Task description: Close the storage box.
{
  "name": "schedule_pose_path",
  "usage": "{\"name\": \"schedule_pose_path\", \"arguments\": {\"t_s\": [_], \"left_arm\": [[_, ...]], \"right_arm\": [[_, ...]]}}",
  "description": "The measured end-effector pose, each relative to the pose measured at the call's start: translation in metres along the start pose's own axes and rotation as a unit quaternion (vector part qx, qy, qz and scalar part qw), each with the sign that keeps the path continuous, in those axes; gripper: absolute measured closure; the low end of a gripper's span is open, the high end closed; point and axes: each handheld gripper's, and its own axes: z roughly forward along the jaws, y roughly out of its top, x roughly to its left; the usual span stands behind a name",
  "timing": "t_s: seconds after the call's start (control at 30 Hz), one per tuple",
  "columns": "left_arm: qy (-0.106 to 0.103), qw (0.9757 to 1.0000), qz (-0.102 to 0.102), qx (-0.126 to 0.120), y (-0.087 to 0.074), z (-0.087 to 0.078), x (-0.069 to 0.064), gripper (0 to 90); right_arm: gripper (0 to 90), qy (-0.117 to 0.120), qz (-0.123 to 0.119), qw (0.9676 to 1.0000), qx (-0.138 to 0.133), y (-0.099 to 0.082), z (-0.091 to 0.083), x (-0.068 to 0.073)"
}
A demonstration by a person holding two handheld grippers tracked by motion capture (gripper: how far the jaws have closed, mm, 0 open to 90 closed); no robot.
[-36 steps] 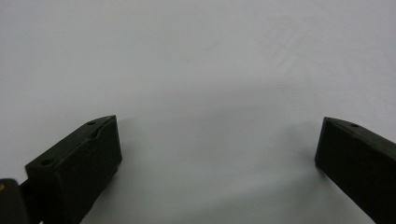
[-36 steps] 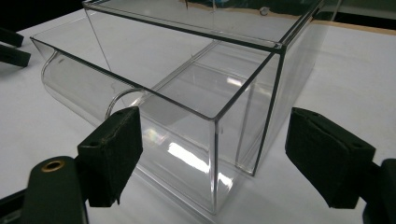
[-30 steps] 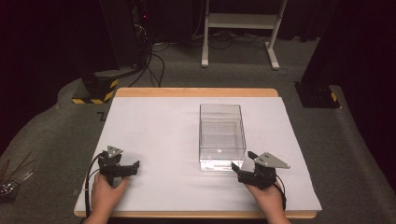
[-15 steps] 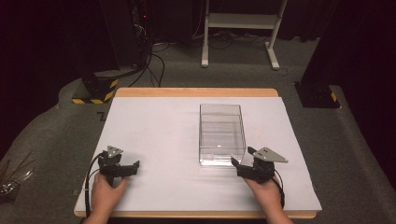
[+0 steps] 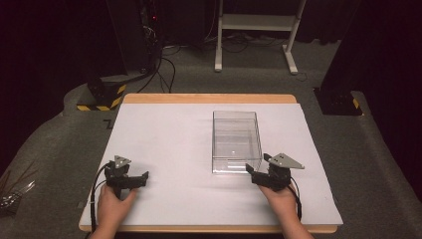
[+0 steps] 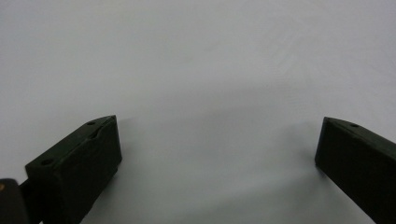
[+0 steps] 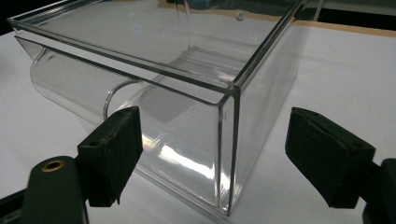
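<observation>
A clear plastic box [image 5: 236, 141] with no lid stands on the white table top [image 5: 169, 134], right of the middle. Seen from the right gripper view, its near right corner [image 7: 224, 140] rises between the jaws, and a curved clear handle [image 7: 70, 88] runs along its front wall. My right gripper [image 5: 255, 175] is open just in front of that corner, with the jaws apart on either side and not touching it. My left gripper [image 5: 141, 180] rests open near the table's front left, and its jaws [image 6: 217, 154] frame bare white surface.
The wooden table edge [image 5: 209, 98] runs along the back. Behind it on the floor stand a white stand frame [image 5: 256, 22], a dark pillar base [image 5: 338, 102] at right and a yellow-and-black striped base [image 5: 102, 97] with cables at left. Tools lie on the floor [image 5: 12, 196] far left.
My right gripper has crept forward and a little left toward the box's near right corner. The left gripper has stayed where it was.
</observation>
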Motion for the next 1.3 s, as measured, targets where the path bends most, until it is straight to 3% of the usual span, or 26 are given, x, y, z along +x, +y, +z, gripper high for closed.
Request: {"name": "schedule_pose_path", "arguments": {"t_s": [0.8,1.1,1.3], "left_arm": [[0.0,1.0,0.0,0.0,0.0,0.0,0.0,0.5],[0.0,1.0,0.0,0.0,0.0,0.0,0.0,0.5],[0.0,1.0,0.0,0.0,0.0,0.0,0.0,0.5]], "right_arm": [[18.7,-0.022,0.013,0.9997,0.002,0.009,0.018,-0.009],[21.9,-0.016,0.013,0.9998,0.006,0.009,0.013,-0.008],[22.2,-0.009,0.003,1.0,0.002,0.006,-0.003,-0.005]]}}
